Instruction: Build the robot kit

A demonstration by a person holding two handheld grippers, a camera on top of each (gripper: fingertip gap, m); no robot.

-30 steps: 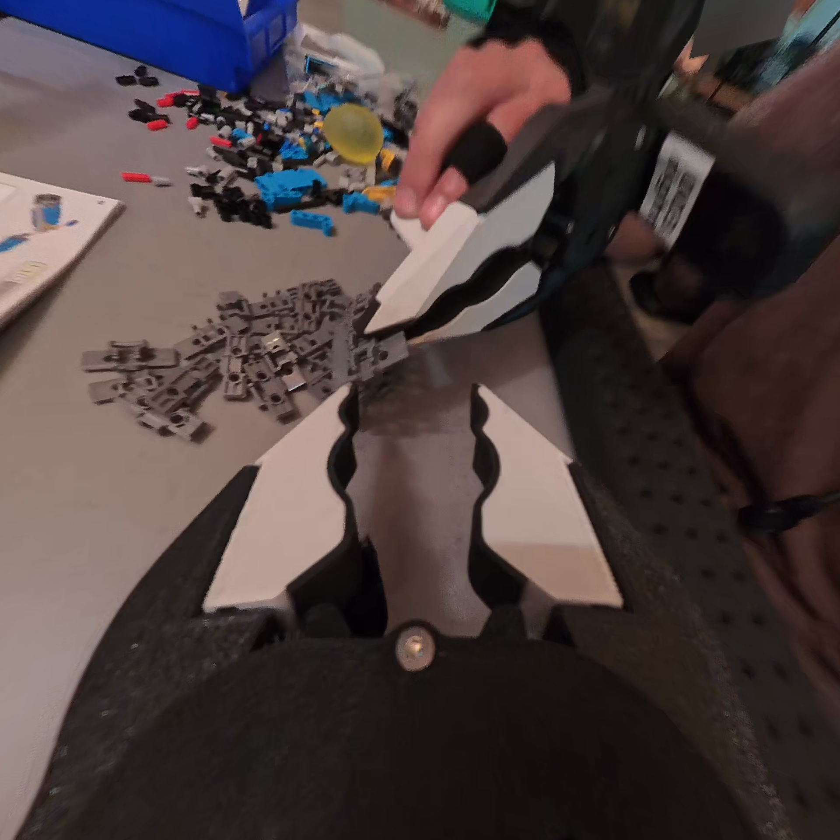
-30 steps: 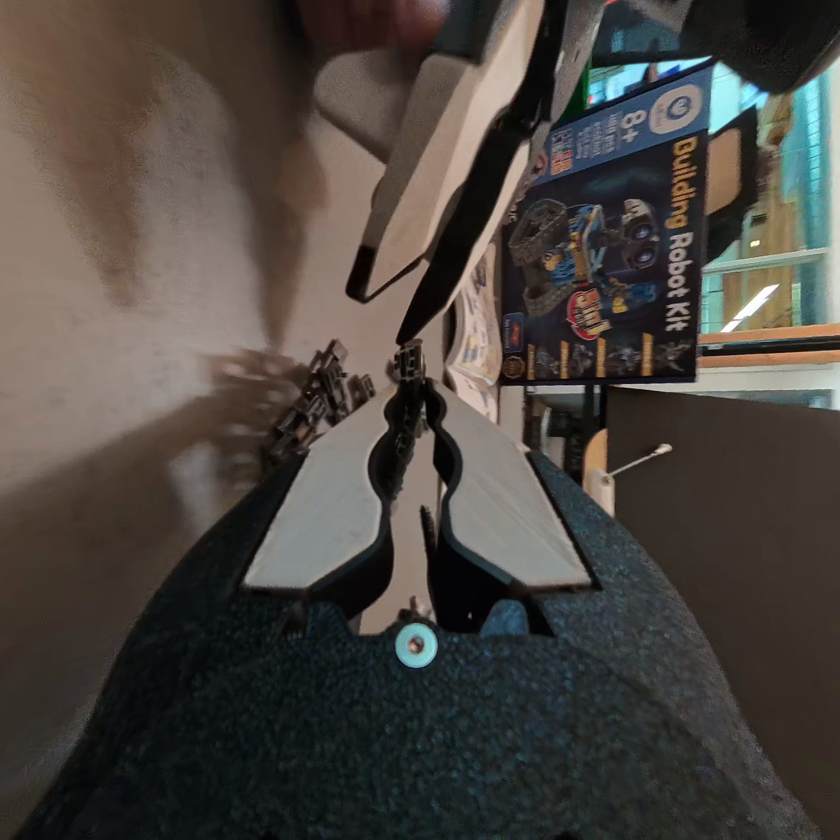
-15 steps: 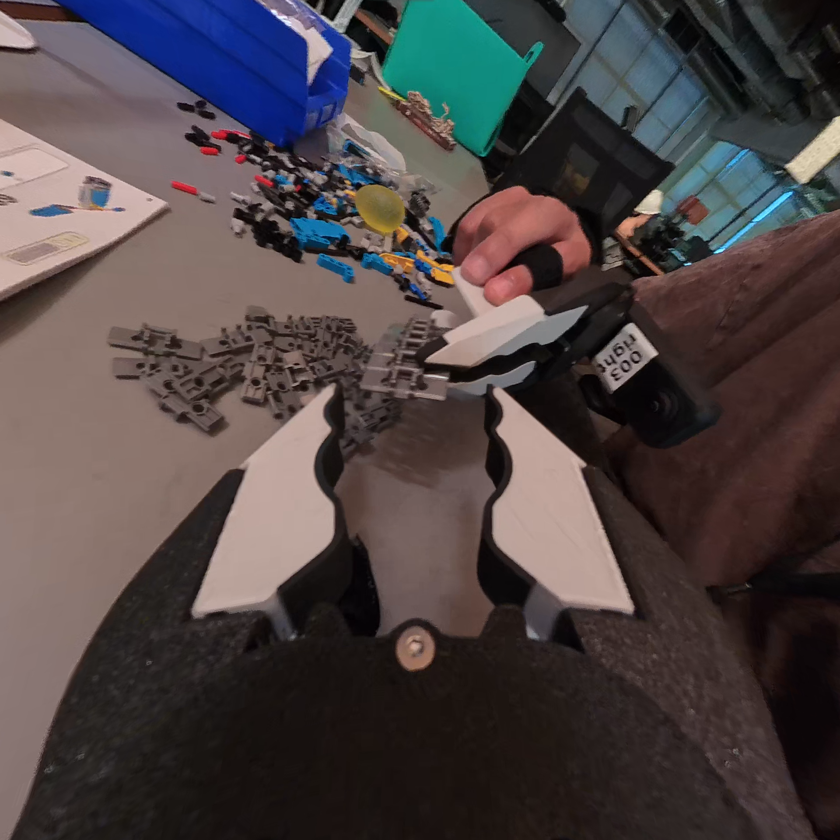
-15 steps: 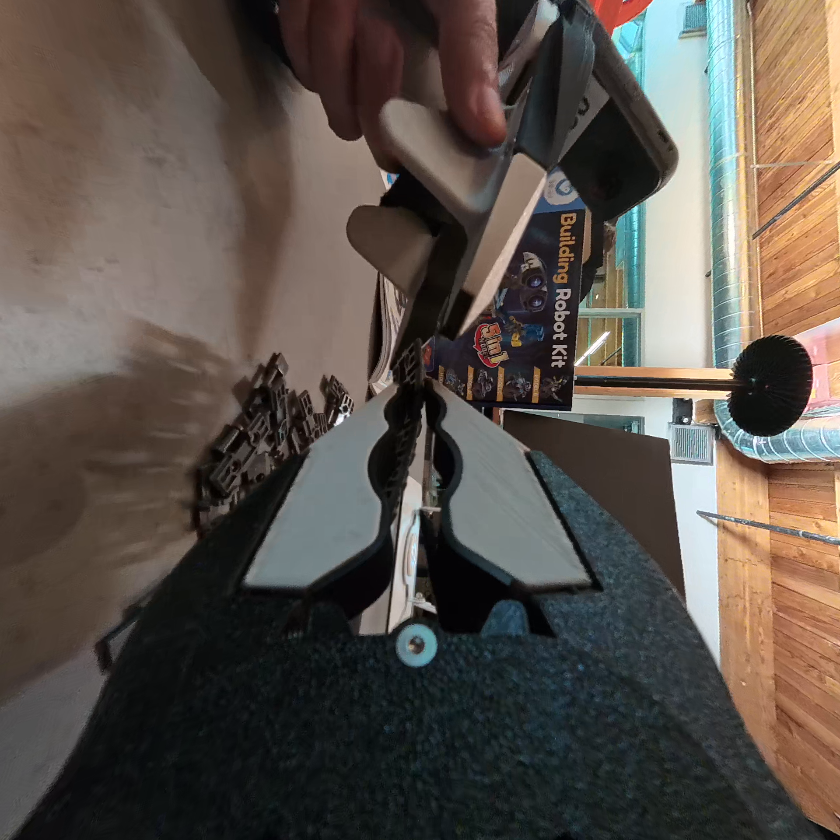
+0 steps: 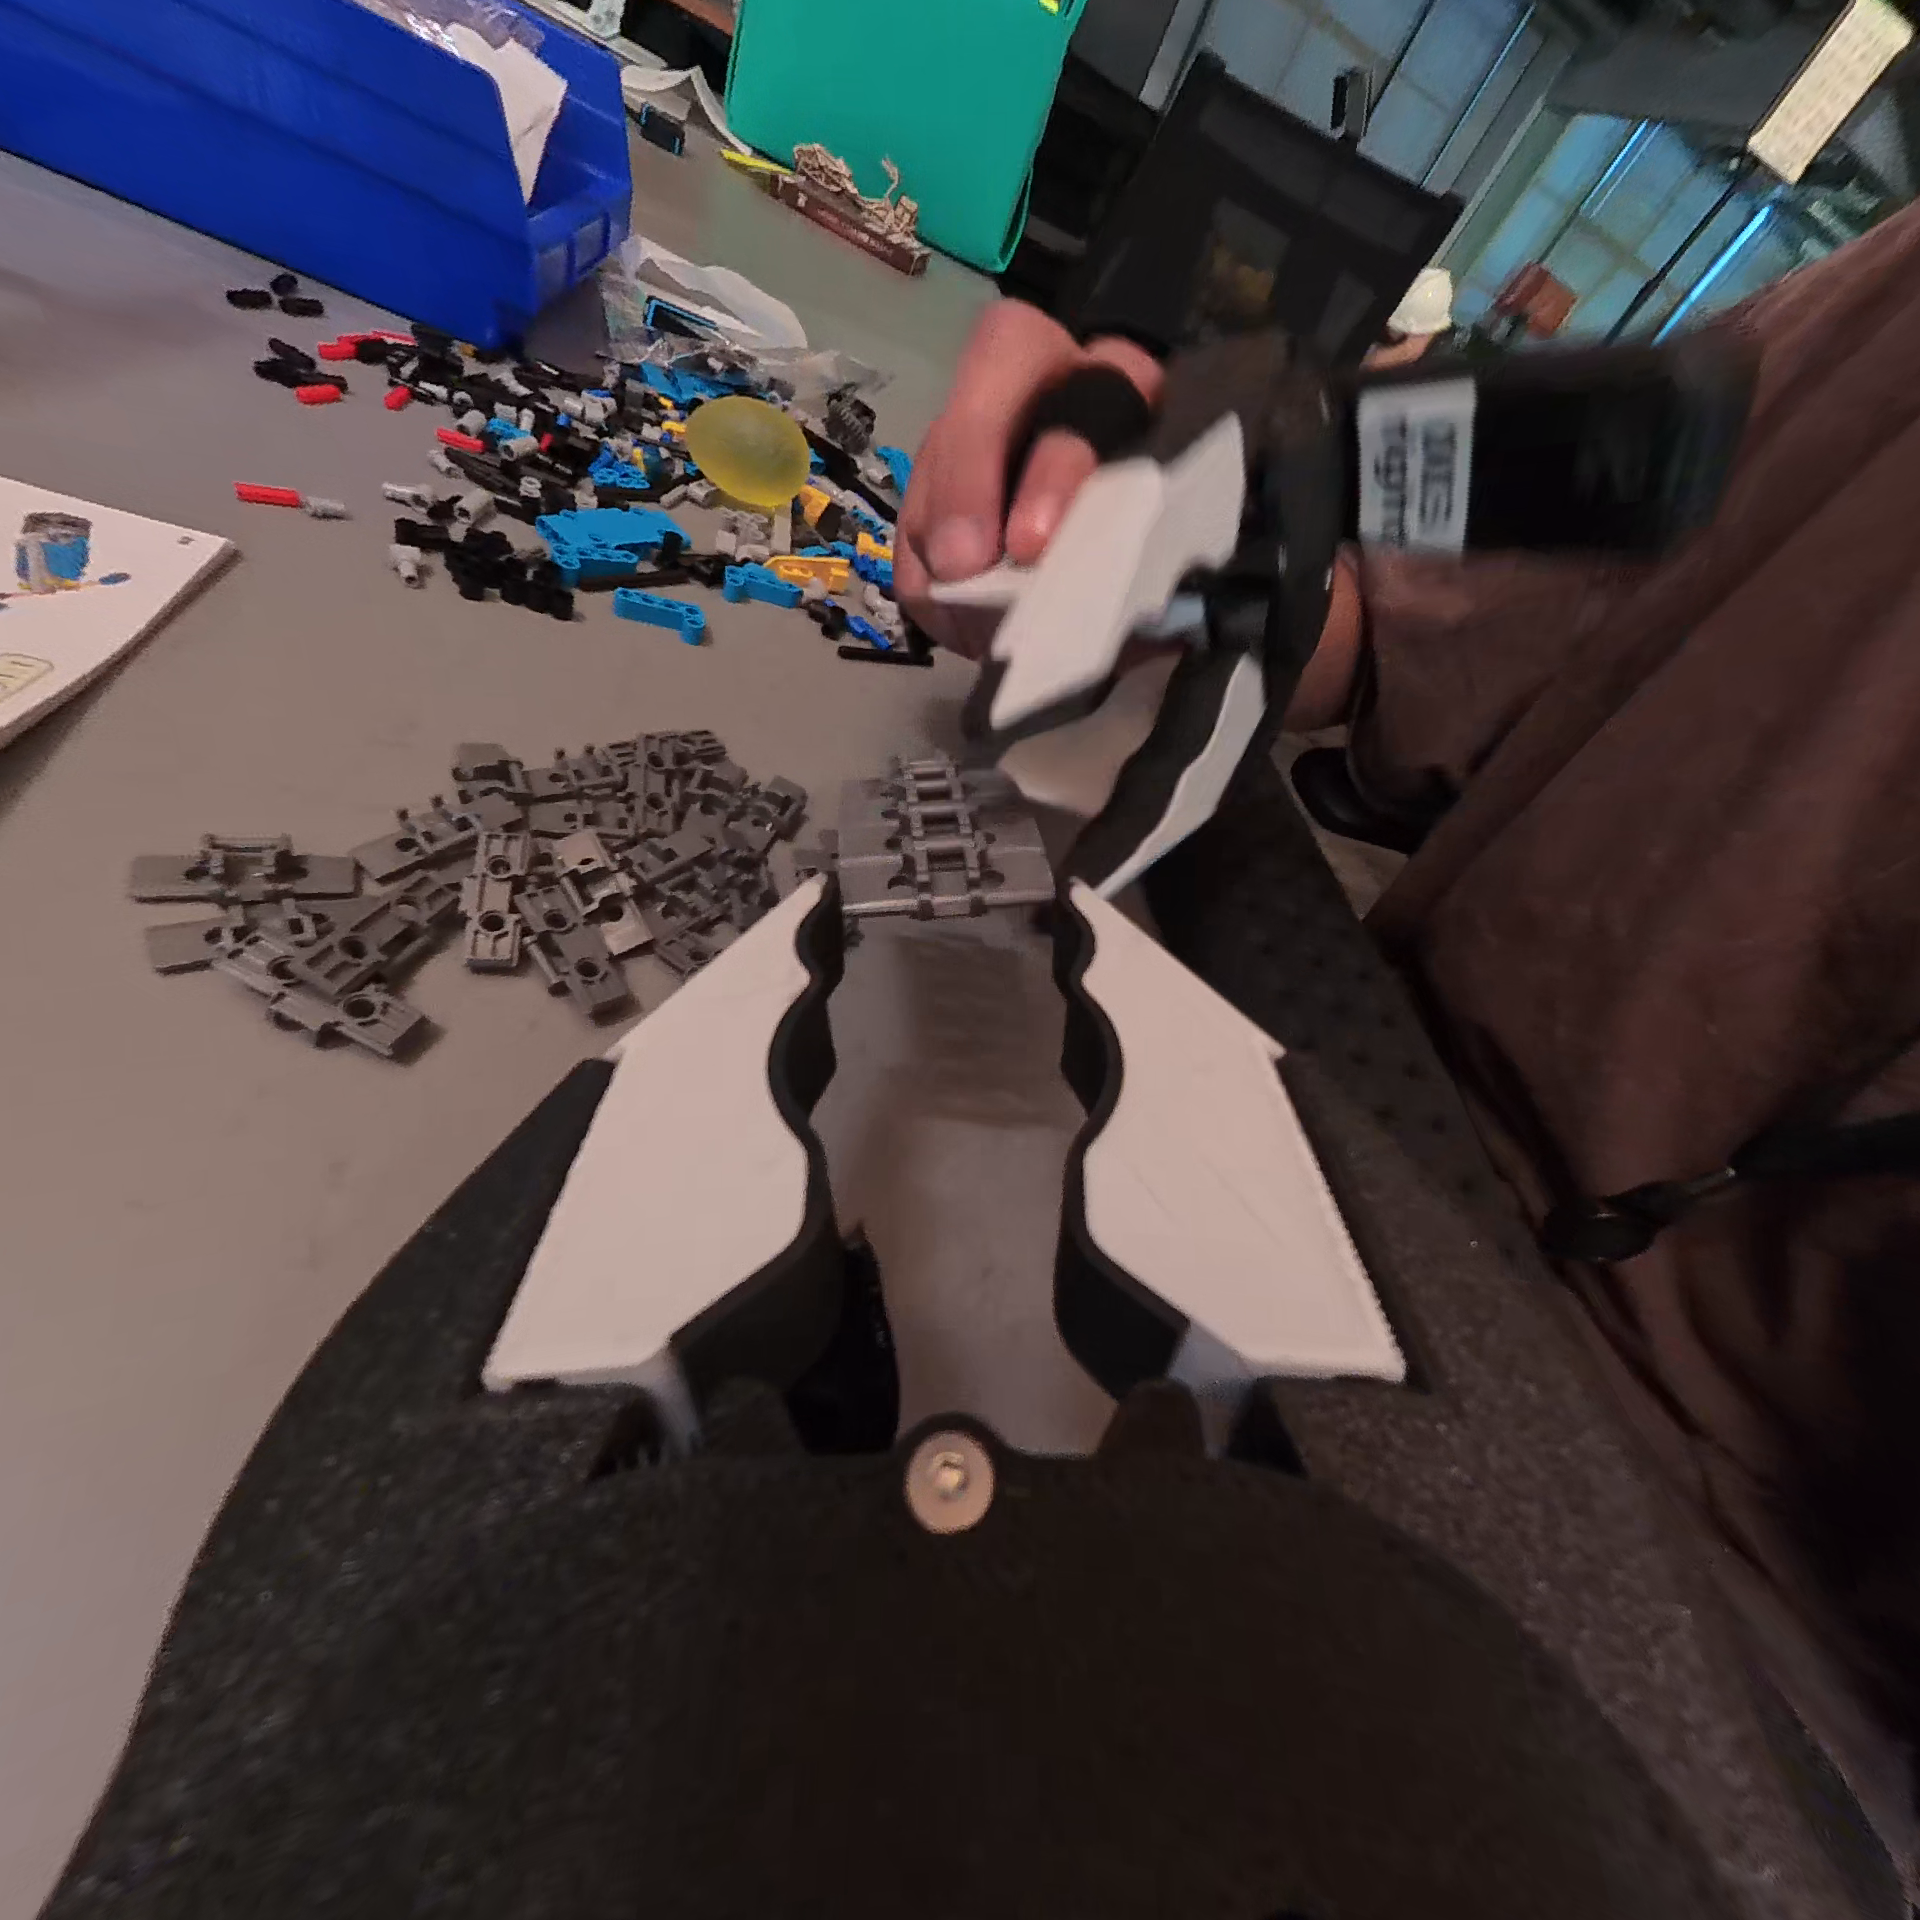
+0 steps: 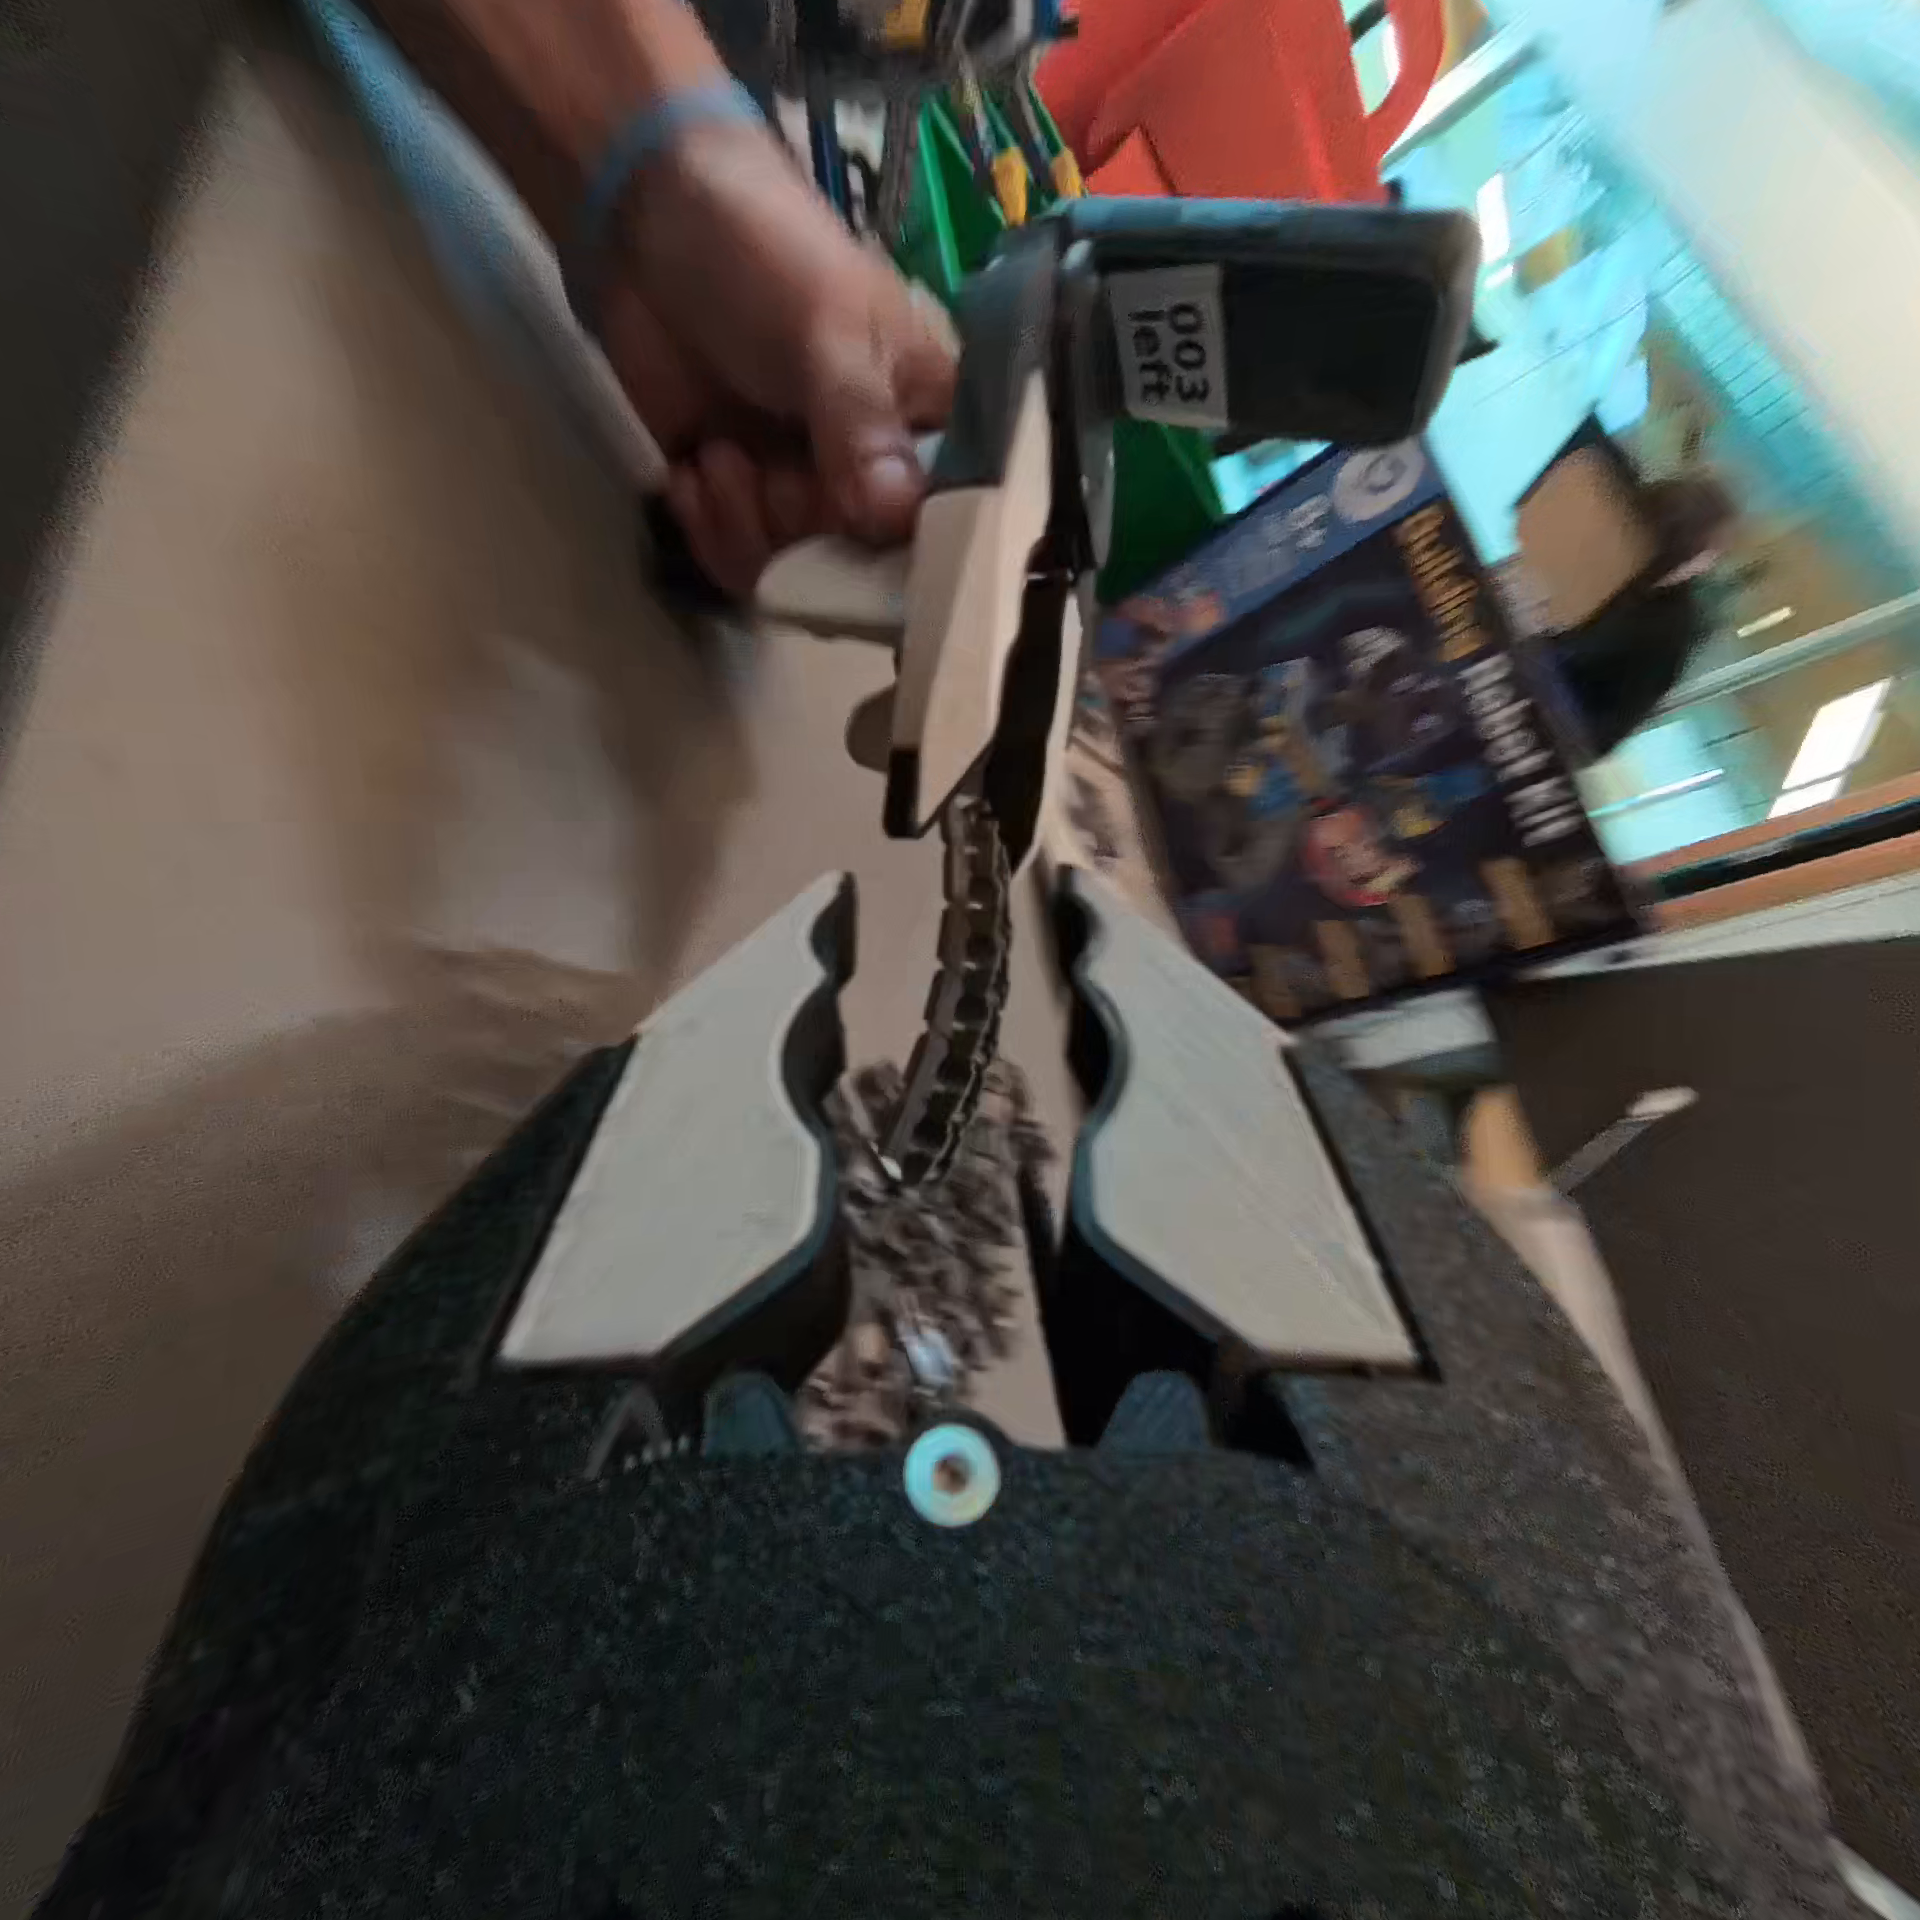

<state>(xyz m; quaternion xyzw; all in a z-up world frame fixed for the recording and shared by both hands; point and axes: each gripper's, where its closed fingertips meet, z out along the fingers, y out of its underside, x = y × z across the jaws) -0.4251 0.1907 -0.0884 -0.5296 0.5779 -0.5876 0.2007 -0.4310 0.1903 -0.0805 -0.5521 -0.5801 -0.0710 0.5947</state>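
Grey table (image 5: 208, 1195) filled the left wrist view. The left gripper (image 5: 943, 899) had its jaws part closed, and its fingertips pinched a short grey track strip (image 5: 940, 831) by its two side edges just above the tabletop. A pile of loose grey links (image 5: 520, 883) lay just left of the strip. Beyond it lay a scatter of coloured parts (image 5: 623, 499) with a yellow translucent dome (image 5: 748, 452) among them, then a blue bin (image 5: 312, 156). A booklet (image 5: 73, 592) showed at the left edge. The right gripper (image 5: 1039, 800), held by a hand (image 5: 977, 488), was at the strip's far end with its jaws apart.

In the right wrist view, which was blurred, the right gripper (image 6: 956, 894) stood wide. The track strip (image 6: 966, 987) ran through the gap between its fingers, and no contact with either finger could be made out. The strip's far end sat in the tips of the left gripper (image 6: 966, 805), and the loose links (image 6: 935, 1247) lay under its near end. A dark kit box (image 6: 1351, 748) stood behind to the right.
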